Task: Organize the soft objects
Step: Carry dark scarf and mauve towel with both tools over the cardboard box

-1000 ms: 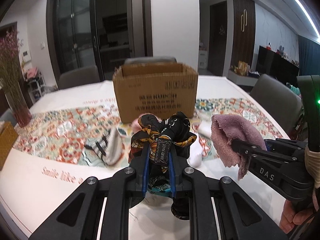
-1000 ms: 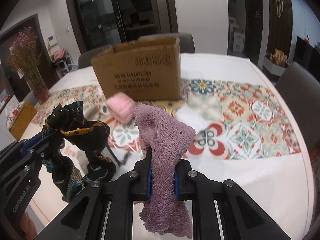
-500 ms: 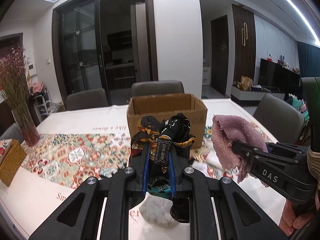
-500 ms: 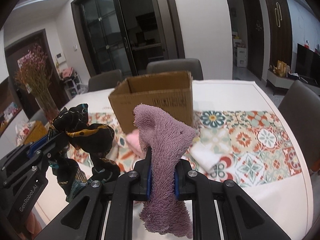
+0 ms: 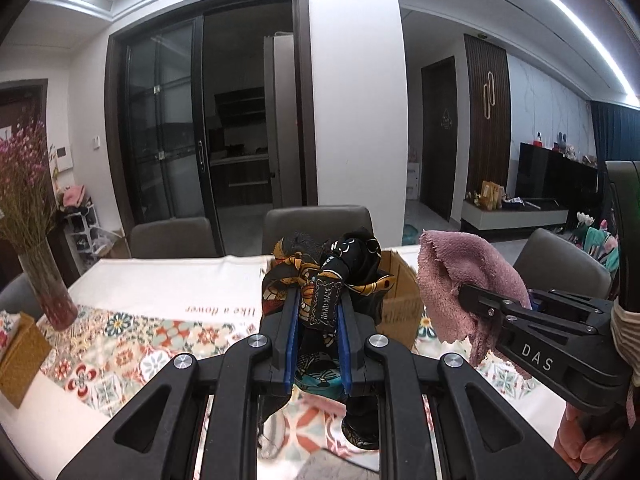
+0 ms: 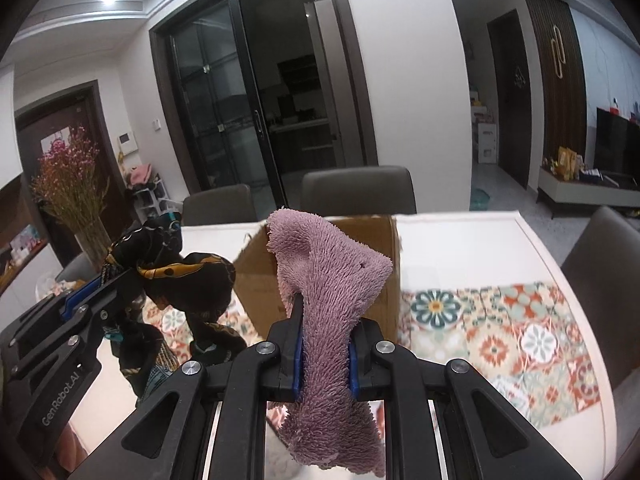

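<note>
My left gripper [image 5: 318, 312] is shut on a black and gold patterned scarf [image 5: 352, 260] and holds it up above the table; the scarf also shows in the right wrist view [image 6: 188, 280]. My right gripper [image 6: 323, 316] is shut on a mauve fluffy towel [image 6: 328, 276], which hangs below the jaws; the towel also shows at the right of the left wrist view [image 5: 460, 276]. An open cardboard box [image 6: 380, 240] stands on the table just behind both held cloths, partly hidden by them [image 5: 400, 304].
The table has a white cloth with a floral tiled runner [image 6: 500, 320]. A vase of pink flowers [image 5: 44, 276] and a woven box [image 5: 16, 356] stand at the left. Grey chairs [image 6: 356, 188] line the far side and the right.
Both grippers have risen and tilted up with their cloths. The box now sits lower and closer behind them, and the loose pink and white items on the table have dropped out of view.
</note>
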Demonstrator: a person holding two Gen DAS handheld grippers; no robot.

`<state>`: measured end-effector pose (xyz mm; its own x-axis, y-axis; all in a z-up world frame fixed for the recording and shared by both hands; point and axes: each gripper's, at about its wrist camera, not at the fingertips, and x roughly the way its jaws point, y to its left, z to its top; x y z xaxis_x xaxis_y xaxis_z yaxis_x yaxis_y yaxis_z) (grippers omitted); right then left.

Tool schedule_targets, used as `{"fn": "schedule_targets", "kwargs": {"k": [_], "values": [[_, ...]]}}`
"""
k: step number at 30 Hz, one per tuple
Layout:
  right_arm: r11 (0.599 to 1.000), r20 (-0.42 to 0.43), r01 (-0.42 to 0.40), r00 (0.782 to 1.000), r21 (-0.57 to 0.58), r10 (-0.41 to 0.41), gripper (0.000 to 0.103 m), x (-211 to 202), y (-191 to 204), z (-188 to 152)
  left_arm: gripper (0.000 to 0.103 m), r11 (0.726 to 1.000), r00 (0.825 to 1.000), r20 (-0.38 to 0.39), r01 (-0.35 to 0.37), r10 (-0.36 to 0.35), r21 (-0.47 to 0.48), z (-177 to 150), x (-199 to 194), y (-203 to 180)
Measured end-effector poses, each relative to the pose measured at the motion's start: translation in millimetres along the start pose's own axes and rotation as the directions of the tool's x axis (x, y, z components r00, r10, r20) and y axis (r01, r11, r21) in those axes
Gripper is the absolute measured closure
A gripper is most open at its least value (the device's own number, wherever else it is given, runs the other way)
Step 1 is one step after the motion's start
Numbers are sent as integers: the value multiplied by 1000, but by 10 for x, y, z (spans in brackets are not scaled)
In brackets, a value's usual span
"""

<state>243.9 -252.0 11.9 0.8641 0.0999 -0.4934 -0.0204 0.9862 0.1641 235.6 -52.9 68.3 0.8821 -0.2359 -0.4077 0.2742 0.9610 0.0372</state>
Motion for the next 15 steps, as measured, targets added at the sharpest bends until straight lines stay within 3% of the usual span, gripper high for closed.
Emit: {"fn": "schedule_targets", "kwargs": {"k": [15], "values": [[999,31,16,999,-49,-14,85,378,-15,643,85,998,999,29,-24,22,56,604,508,65]]}}
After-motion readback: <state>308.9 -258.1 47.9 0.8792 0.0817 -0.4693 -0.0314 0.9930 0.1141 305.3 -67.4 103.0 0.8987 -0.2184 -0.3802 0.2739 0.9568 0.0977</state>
